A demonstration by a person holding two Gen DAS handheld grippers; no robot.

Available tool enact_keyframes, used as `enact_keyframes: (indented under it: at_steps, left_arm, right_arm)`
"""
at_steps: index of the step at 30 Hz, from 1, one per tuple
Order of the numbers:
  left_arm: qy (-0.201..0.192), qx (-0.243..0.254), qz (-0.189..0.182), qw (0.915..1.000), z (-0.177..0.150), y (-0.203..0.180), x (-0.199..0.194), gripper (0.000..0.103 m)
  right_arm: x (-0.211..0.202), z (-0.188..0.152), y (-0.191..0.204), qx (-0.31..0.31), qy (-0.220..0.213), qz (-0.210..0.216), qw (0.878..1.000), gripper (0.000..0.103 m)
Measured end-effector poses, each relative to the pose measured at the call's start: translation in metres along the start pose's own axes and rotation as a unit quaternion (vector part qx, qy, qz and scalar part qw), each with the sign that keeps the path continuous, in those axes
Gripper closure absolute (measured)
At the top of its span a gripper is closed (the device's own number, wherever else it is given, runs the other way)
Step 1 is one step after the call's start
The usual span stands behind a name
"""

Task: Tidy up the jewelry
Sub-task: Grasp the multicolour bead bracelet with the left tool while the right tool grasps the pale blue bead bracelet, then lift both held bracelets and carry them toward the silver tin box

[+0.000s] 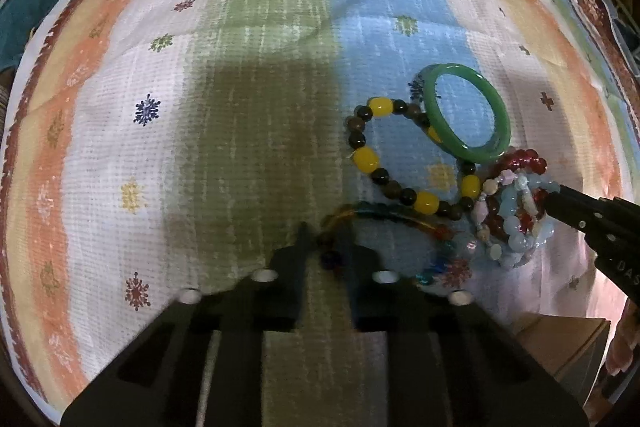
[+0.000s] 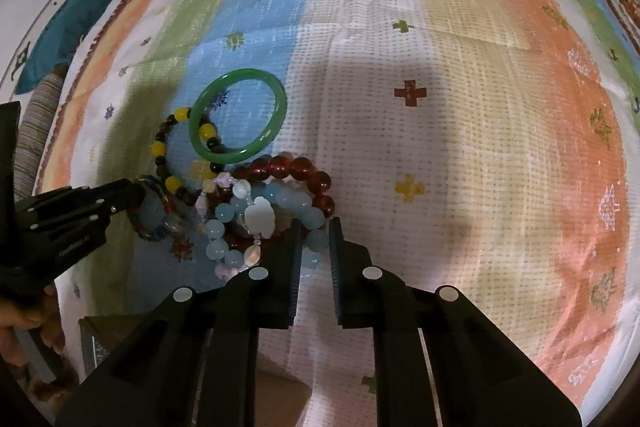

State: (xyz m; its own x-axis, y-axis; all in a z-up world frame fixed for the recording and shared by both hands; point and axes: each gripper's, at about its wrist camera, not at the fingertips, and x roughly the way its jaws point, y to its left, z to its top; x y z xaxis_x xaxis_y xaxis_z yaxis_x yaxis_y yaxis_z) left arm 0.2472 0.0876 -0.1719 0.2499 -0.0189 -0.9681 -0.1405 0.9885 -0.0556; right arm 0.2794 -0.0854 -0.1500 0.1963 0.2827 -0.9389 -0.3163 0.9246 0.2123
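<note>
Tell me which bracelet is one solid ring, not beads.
The green jade-like bangle. It is one smooth hoop; the yellow-and-brown bracelet beneath it and the others are strung beads.
</note>
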Motion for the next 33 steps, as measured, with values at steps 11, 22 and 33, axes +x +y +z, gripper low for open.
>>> enact_keyframes:
  at_steps: [11, 22, 33]
  left_arm:
    - [-0.023, -0.008, -0.028, 0.9993, 0.003, 0.009, -0.027, 0.094]
    - [-0.046, 0.005, -0.035, 0.9983, 0.001, -0.002, -0.048, 0.094]
    - [-0.072, -0.002, -0.046, 0.9964, 0.003, -0.002, -0.069, 0.094]
  right_arm:
    - [-0.029, 0.003, 0.0, -0.001, -0.034, 0.002, 0.999, 0.091]
    - [-0.049, -0.001, 0.012, -0.026, -0.057, -0.005, 0.998, 0.091]
    - [-0.068, -0.007, 0.023, -0.044, -0.081, -0.022, 0.996, 0.091]
